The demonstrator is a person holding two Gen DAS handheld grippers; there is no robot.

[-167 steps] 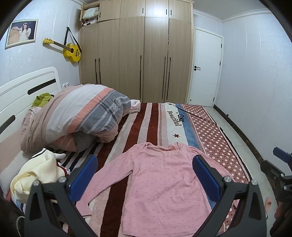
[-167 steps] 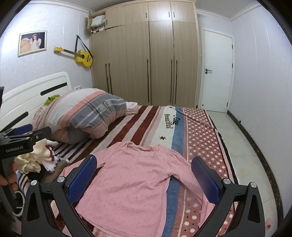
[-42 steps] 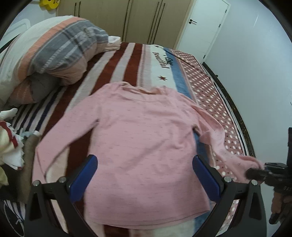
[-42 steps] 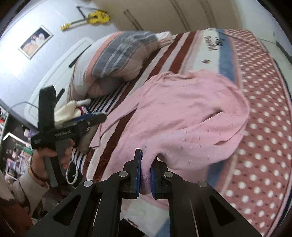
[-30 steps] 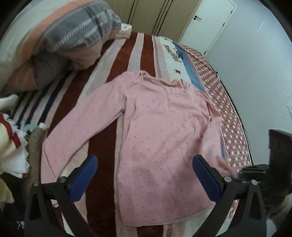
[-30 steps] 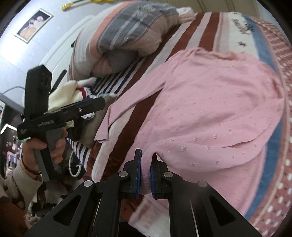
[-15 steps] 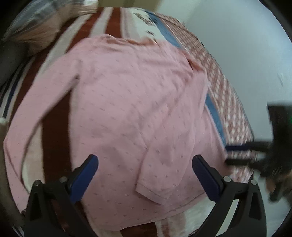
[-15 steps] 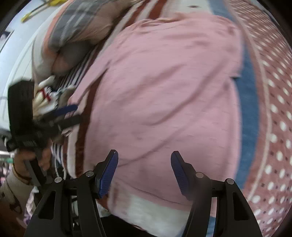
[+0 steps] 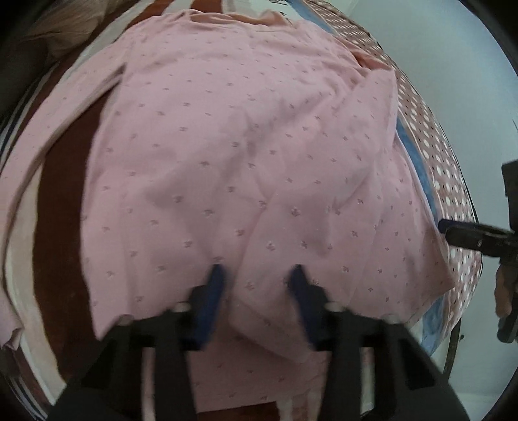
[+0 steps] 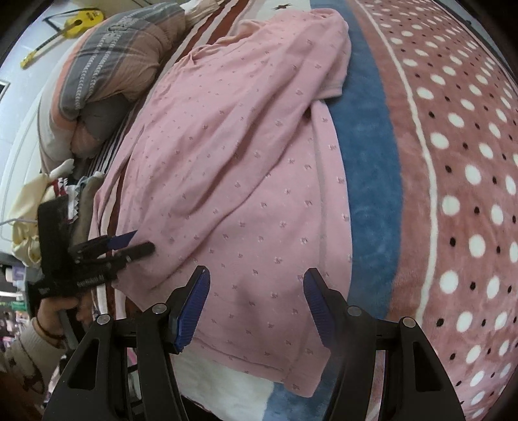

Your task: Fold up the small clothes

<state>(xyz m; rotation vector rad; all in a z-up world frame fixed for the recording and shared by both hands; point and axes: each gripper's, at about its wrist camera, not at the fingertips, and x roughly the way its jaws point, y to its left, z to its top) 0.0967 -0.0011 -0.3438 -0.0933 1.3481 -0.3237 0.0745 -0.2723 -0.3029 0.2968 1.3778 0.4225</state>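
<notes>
A pink long-sleeved top (image 9: 226, 155) with small dots lies flat on the striped bed cover; it also shows in the right wrist view (image 10: 246, 168). Its right sleeve is folded in across the body, with the cuff (image 9: 278, 336) near the hem. My left gripper (image 9: 257, 275) is low over that folded sleeve near the hem, jaws part open astride the cloth, nothing clamped. My right gripper (image 10: 255, 288) is open and empty above the top's right hem. The left sleeve (image 9: 42, 136) still lies spread out to the left.
A rolled striped quilt (image 10: 106, 64) lies at the head of the bed. A heap of cream and other clothes (image 10: 35, 197) sits at the left edge. The dotted cover (image 10: 459, 181) and the bed's edge are to the right. A yellow ukulele (image 10: 64, 29) hangs on the wall.
My right gripper let go of the sleeve after laying it across the body and drew back open. My left gripper dropped down to the folded sleeve and its jaws narrowed.
</notes>
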